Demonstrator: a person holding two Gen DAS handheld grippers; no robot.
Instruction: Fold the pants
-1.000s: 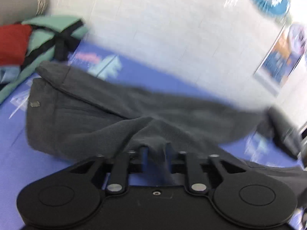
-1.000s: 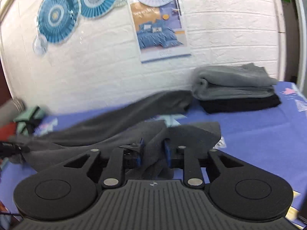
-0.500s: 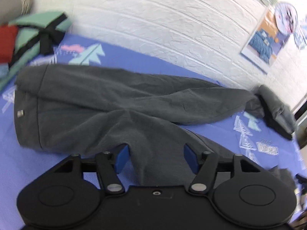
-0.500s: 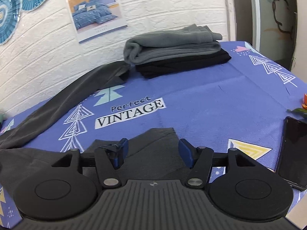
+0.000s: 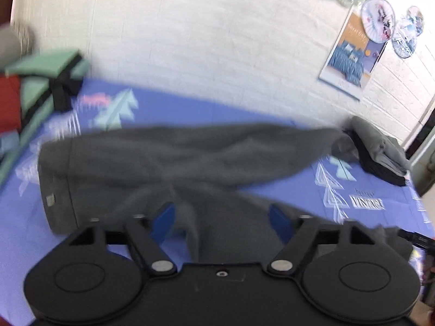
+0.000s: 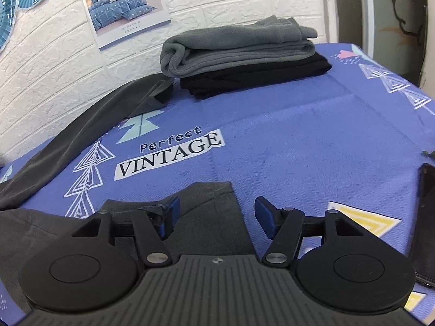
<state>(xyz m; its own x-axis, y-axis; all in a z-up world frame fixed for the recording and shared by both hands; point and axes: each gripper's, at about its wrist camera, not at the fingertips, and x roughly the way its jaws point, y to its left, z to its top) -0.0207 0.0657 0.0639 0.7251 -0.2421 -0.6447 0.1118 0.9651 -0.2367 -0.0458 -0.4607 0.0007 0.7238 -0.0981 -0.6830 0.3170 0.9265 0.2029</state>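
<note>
Hovering wide open and holding nothing, the left gripper (image 5: 221, 218) and right gripper (image 6: 214, 216) sit just over the gray pants (image 5: 174, 160), spread flat on the blue cloth (image 6: 299, 135) with no fold made yet, the folded pile (image 6: 239, 51) behind.

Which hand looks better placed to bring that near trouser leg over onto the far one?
Probably right: the right gripper hangs open over the near leg's cuff; the left gripper is open near the crotch.
</note>
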